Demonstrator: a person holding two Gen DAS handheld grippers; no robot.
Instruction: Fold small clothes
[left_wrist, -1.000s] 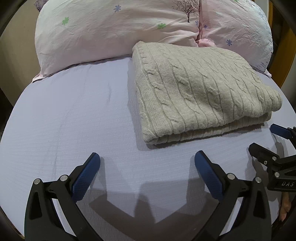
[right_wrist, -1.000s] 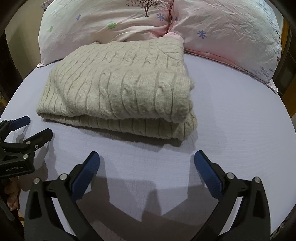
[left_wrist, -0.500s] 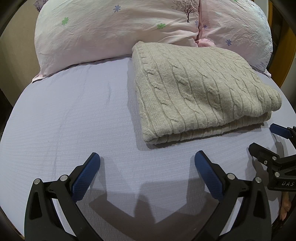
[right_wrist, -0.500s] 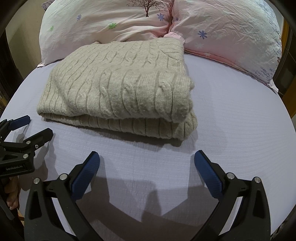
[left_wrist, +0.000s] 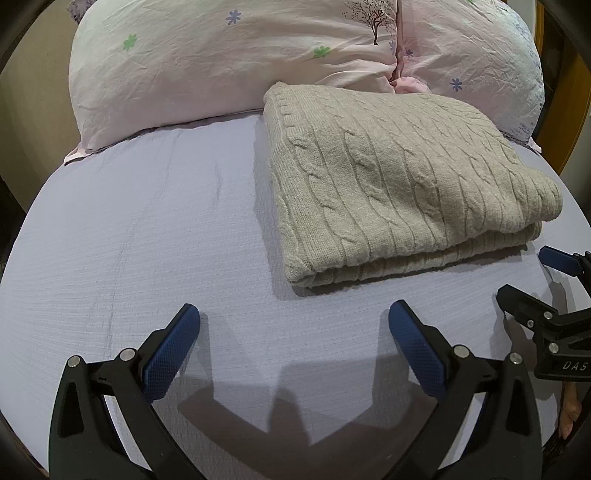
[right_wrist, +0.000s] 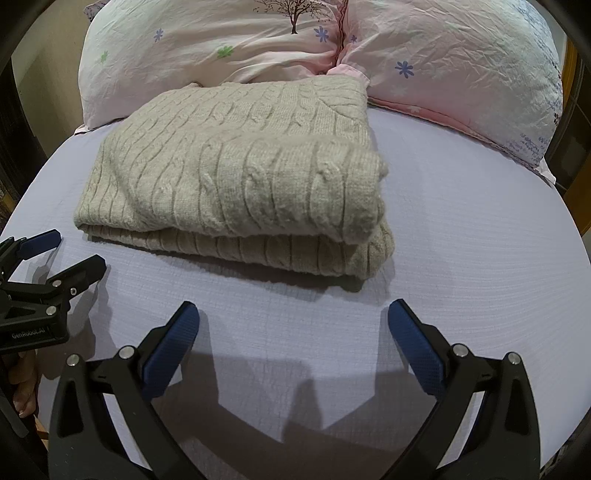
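Left gripper (left_wrist: 294, 325) spread wide, nothing between its blue-padded fingers (left_wrist: 171, 350), both tips level and pointing forward. Right gripper (right_wrist: 293, 325) likewise spread wide and holding nothing, fingers (right_wrist: 415, 350) pointing forward. Side by side and near each other, each seen at the edge of the other's view. Bare fingertips just showing beneath both handles.

The sweater (left_wrist: 399, 184) is thick cable-knit wool, beige, fuzzy and matt. The bedsheet (left_wrist: 147, 240) is pale lilac cloth, finely ribbed and matt. At twelve o'clock, the pillows (right_wrist: 461, 62) wear thin crinkled pink printed cotton. The left gripper (left_wrist: 294, 332) is matt black plastic with silvery metal rivets and blue textured rubbery pads (left_wrist: 168, 354).
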